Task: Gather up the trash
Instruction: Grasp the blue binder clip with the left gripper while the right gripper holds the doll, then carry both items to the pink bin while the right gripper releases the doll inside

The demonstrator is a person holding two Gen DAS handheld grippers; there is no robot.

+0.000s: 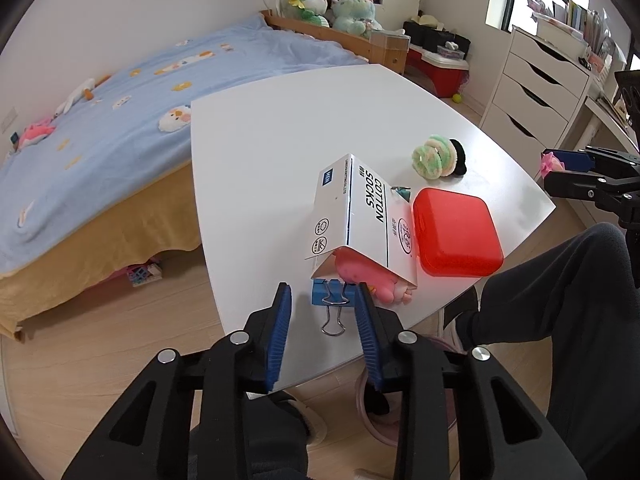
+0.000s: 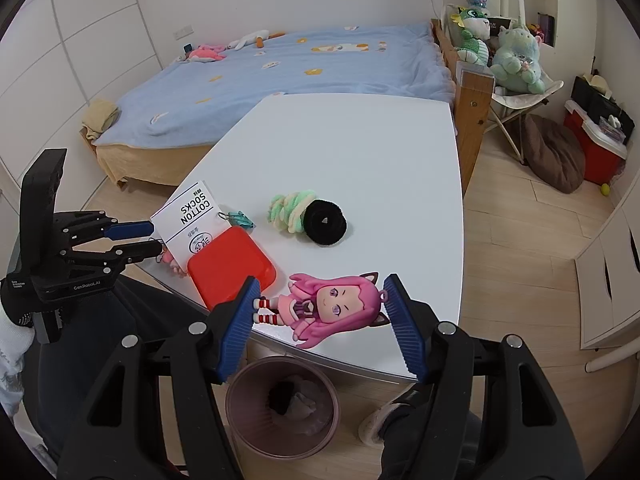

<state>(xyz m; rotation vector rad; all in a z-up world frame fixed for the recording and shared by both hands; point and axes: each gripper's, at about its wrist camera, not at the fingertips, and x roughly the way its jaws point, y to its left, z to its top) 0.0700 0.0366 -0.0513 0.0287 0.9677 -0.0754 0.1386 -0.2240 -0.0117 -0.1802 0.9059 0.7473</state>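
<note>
My left gripper [image 1: 323, 312] hangs over the near edge of the white table [image 1: 280, 128]. A blue binder clip [image 1: 334, 295] lies between its blue pads, and bare table shows beside the clip, so the jaws stand open. Just beyond the clip, a folded white "COTTON SOCKS" card [image 1: 360, 216] is tented over a pink toy [image 1: 376, 280]. My right gripper [image 2: 320, 320] is shut on a pink-haired figurine [image 2: 332, 308], one pad at its feet and one at its hair. A translucent pink bin [image 2: 280, 412] with crumpled trash stands on the floor below.
A red plastic box [image 1: 456, 232] sits beside the card. Green and black scrunchies [image 2: 308, 216] lie mid-table. The person's dark-trousered leg [image 1: 560, 300] is at the table's near corner. A blue-covered bed [image 2: 280, 68] lies behind, with white drawers [image 1: 532, 92] at the right.
</note>
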